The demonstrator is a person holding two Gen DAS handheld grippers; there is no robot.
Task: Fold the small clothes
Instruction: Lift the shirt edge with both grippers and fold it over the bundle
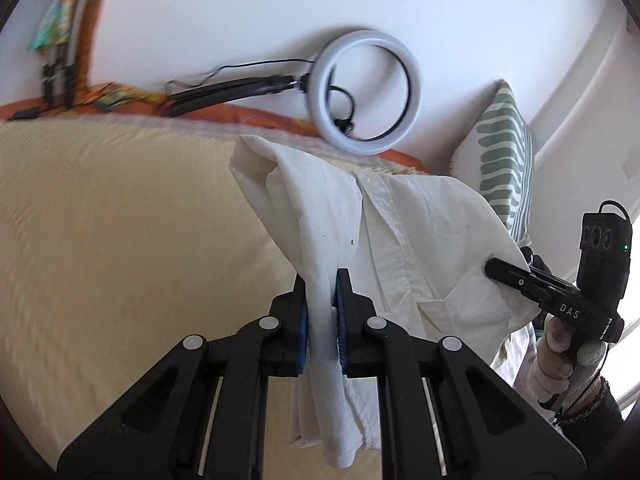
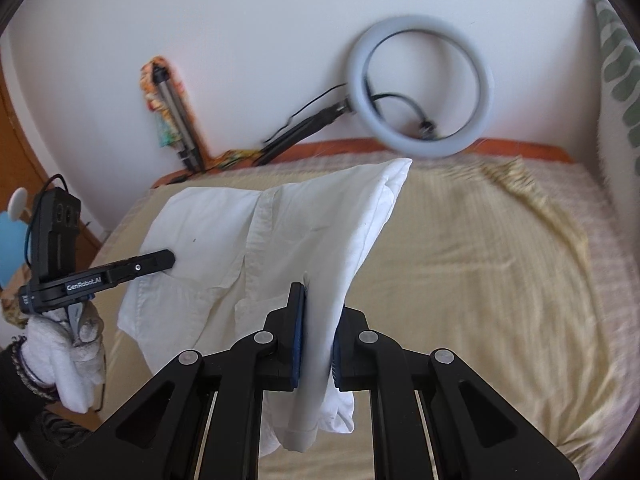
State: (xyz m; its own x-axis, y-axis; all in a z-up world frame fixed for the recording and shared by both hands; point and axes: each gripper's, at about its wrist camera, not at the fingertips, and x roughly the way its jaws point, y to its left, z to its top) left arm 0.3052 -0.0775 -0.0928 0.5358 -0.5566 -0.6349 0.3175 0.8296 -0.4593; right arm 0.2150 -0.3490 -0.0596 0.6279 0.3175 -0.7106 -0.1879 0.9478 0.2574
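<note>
Black two-finger left gripper [image 1: 322,316], with blue pads, was closed on a bunched fold of the white cotton button-up shirt [image 1: 384,240], and the cloth hung down between its fingers. Black two-finger right gripper [image 2: 318,328] was closed in the same way on another fold of the shirt [image 2: 248,248]. In each wrist view the other gripper appeared at the far side of the shirt, with its tip against the cloth, held by a hand in a white glove [image 2: 76,344]. The shirt was lifted above the pale yellow woven bed cover [image 2: 460,272], stretched between the two grippers, with its button placket visible in the middle. Behind the shirt, a white ring light [image 1: 370,92] on a black folded stand leaned at the white wall [image 1: 260,8]. A cushion with green stripes [image 1: 504,152] stood beside the shirt, at the edge of the bed cover.
</note>
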